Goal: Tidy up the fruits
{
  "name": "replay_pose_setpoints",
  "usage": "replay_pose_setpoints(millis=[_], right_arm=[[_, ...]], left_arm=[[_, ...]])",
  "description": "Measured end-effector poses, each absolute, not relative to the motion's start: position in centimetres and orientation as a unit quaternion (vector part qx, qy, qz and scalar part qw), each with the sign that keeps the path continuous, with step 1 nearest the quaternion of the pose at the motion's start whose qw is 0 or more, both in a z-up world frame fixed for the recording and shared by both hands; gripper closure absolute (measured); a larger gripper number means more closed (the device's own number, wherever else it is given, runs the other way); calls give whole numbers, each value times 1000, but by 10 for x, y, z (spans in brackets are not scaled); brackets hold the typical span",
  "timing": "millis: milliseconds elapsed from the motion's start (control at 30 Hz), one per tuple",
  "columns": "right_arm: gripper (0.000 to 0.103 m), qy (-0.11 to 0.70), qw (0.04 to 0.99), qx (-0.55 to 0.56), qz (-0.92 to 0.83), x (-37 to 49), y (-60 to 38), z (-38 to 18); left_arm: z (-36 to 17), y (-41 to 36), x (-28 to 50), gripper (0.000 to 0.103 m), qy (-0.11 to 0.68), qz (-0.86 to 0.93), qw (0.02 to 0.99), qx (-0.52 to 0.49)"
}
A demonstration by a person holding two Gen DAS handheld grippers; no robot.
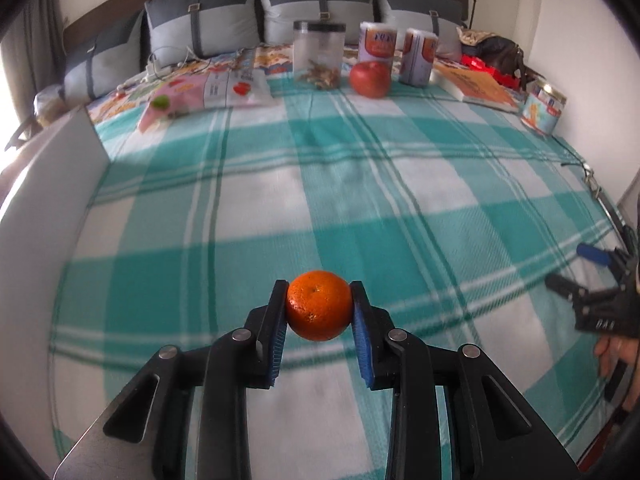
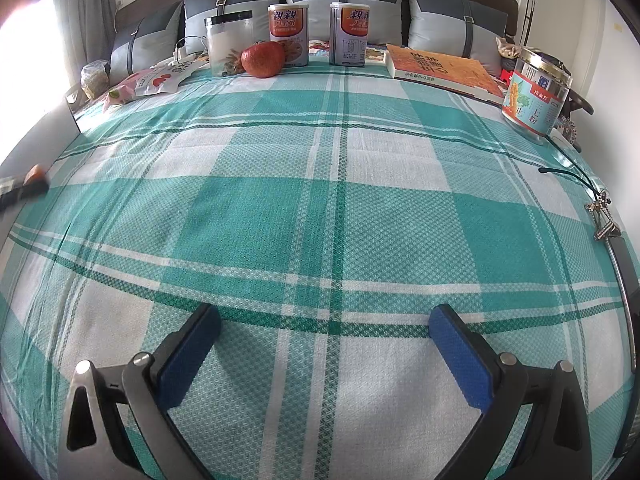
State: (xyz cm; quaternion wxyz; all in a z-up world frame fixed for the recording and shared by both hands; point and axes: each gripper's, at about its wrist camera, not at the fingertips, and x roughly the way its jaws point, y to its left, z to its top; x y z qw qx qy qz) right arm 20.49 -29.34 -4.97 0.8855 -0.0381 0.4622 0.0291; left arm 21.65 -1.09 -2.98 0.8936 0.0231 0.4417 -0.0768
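Left gripper (image 1: 319,312) clamped on orange (image 1: 319,305), held above checked blanket (image 1: 360,184). Right gripper (image 2: 324,330) spread wide, nothing between pads (low over blanket). Red apple (image 1: 370,79) at 12 o'clock, beside clear jar (image 1: 319,54).

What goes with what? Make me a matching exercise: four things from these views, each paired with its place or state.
1. orange
2. red fruit
3. book
4. right gripper

A. open, empty, over the blanket
B. clamped in the left gripper
C. lying flat, right of the two cans
D. beside the clear jar

Pairs: 1-B, 2-D, 3-C, 4-A
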Motion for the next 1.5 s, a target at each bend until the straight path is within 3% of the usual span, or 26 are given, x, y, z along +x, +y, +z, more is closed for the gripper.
replay_pose_setpoints(millis=[100, 133, 167, 233, 367, 433, 1100, 1500], right_arm=[[0, 462, 886, -39, 28, 205, -293, -50], [0, 462, 886, -39, 28, 205, -293, -50], [0, 462, 886, -39, 28, 205, -293, -50], [0, 462, 886, -39, 28, 205, -293, -50], [0, 462, 886, -39, 28, 205, -293, -50], [0, 462, 886, -39, 28, 205, -293, -50], [0, 481, 875, -46, 38, 211, -292, -47], [0, 405, 910, -29, 87, 451, -197, -3]], left_arm=[[-46, -20, 207, 65, 435, -66, 897, 53], [-50, -22, 206, 51, 431, -59, 898, 65], [-52, -23, 205, 31, 422, -48, 902, 77], [-55, -21, 204, 12, 421, -16, 903, 87], [-59, -4, 211, 5, 441, -23, 896, 42], [-62, 7, 216, 3, 452, -31, 892, 6], [-65, 3, 216, 1, 451, -26, 892, 13], [-65, 4, 216, 1, 451, -27, 892, 13]])
